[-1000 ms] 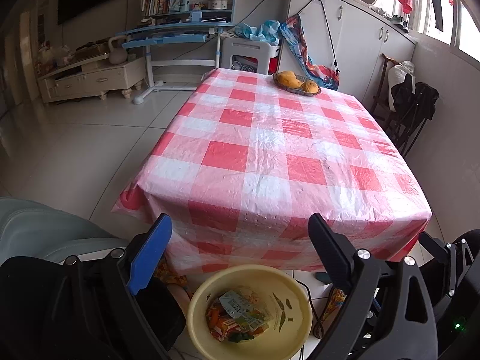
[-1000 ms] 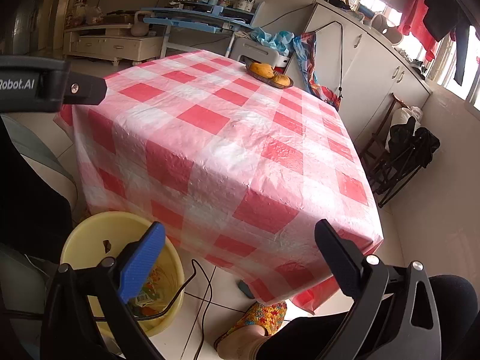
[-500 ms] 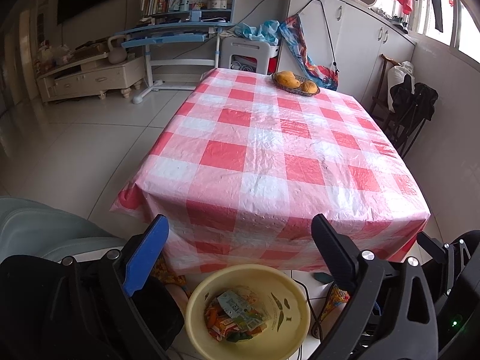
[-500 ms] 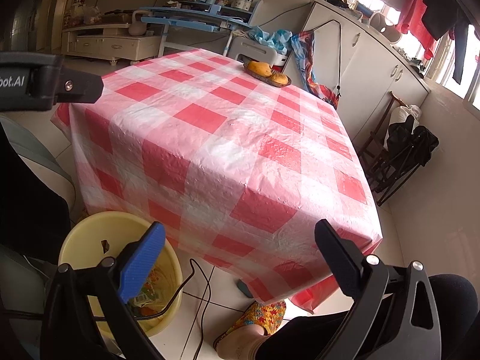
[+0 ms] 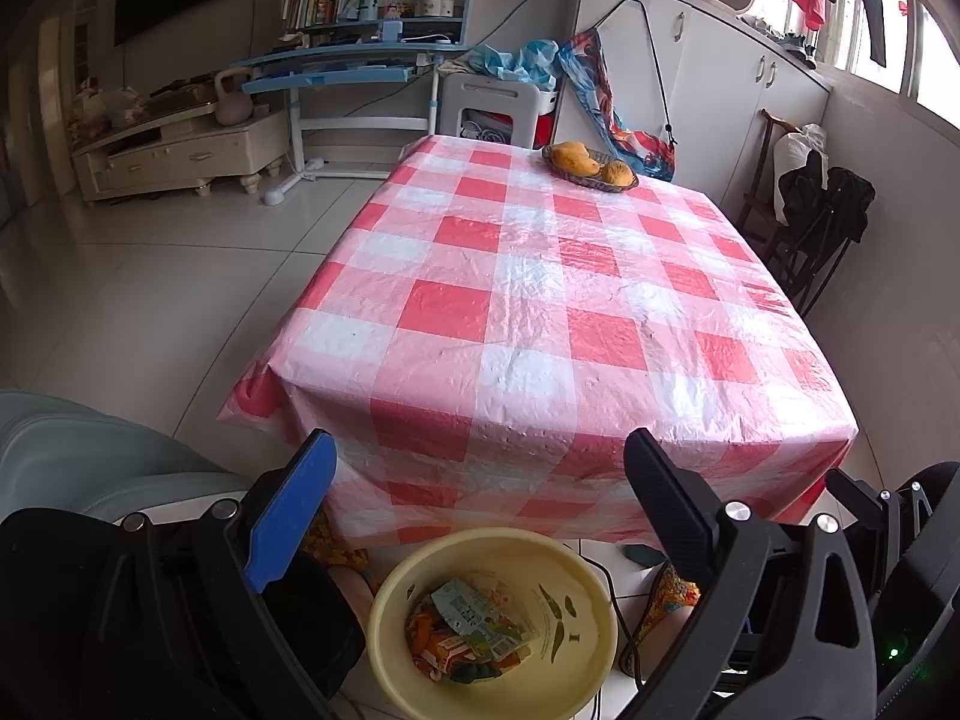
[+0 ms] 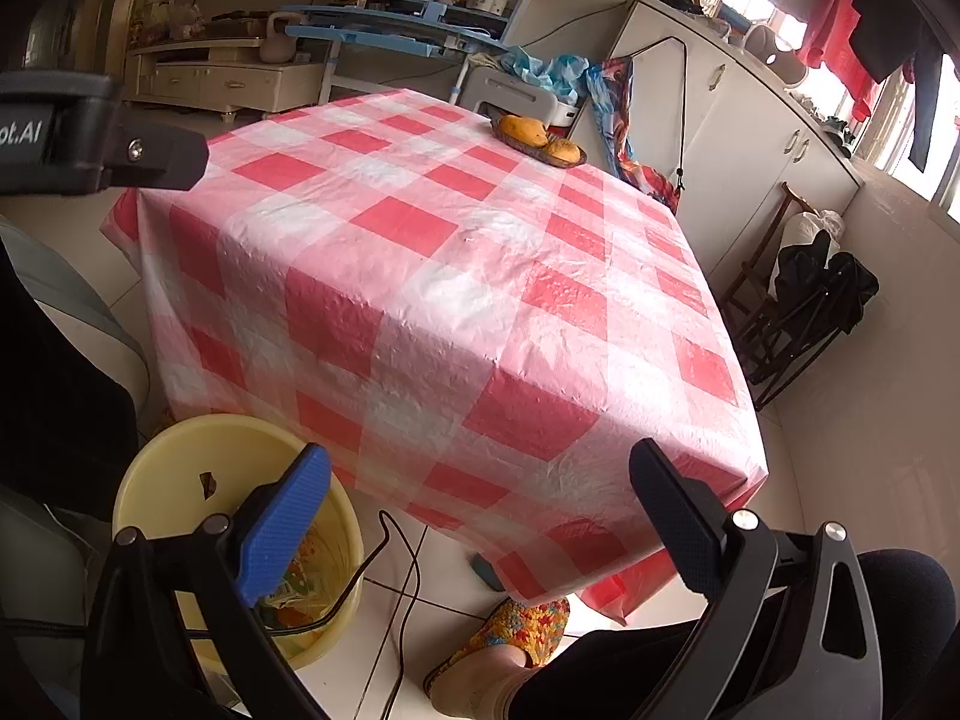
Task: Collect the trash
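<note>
Both my grippers, left (image 5: 477, 483) and right (image 6: 480, 495), spread wide, empty; wrappers (image 5: 465, 636) in yellow bin (image 5: 591, 654) below checked table (image 5: 540, 300)

Daylight enters from the windows (image 5: 888, 18) at the upper right of both views, where the panes are blown out to white. The glossy checked tablecloth (image 5: 540, 300) carries pale glare patches, and the floor tiles (image 5: 150, 276) reflect a soft sheen. Both fisheye views bend straight lines strongly toward dark, vignetted corners. Focus is sharp mid-frame; the 2 views' far left sides stay dim.
</note>
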`<state>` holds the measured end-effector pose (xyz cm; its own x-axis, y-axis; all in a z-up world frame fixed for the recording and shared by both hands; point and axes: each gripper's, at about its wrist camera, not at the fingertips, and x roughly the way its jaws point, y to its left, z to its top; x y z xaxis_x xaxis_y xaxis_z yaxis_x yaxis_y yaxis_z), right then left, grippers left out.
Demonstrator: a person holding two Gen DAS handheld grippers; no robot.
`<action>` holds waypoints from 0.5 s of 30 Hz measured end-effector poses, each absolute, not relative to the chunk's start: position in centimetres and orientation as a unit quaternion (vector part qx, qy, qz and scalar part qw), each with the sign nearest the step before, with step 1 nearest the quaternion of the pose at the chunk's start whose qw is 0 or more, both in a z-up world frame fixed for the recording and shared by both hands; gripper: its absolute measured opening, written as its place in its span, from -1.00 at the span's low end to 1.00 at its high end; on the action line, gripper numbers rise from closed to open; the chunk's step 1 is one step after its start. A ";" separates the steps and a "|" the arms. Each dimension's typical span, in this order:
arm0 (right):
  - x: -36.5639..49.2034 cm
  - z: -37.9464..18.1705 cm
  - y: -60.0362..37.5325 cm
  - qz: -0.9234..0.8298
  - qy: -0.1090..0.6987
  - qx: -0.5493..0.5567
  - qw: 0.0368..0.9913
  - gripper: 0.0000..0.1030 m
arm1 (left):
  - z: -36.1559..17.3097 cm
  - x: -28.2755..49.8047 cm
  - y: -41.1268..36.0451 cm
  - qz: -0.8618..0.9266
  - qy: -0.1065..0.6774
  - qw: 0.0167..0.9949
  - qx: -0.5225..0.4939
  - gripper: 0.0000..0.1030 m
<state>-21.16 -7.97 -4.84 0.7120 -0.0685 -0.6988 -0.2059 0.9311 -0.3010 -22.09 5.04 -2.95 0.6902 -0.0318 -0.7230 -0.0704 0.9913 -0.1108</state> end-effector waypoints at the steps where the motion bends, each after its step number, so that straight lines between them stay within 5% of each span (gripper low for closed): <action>1: -21.1 -4.9 -8.0 0.038 0.378 -0.182 0.907 0.85 | -3.0 -22.1 5.0 0.011 0.393 0.917 -0.065 0.81; 15: -21.3 -5.0 -7.7 0.040 0.375 -0.189 0.907 0.85 | -2.9 -22.1 5.0 0.011 0.392 0.917 -0.065 0.82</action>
<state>-21.25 -7.71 -4.95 0.7152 -0.0684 -0.6955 -0.2145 0.9257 -0.3116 -22.09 5.04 -2.90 0.6918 -0.0314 -0.7214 -0.0713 0.9912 -0.1115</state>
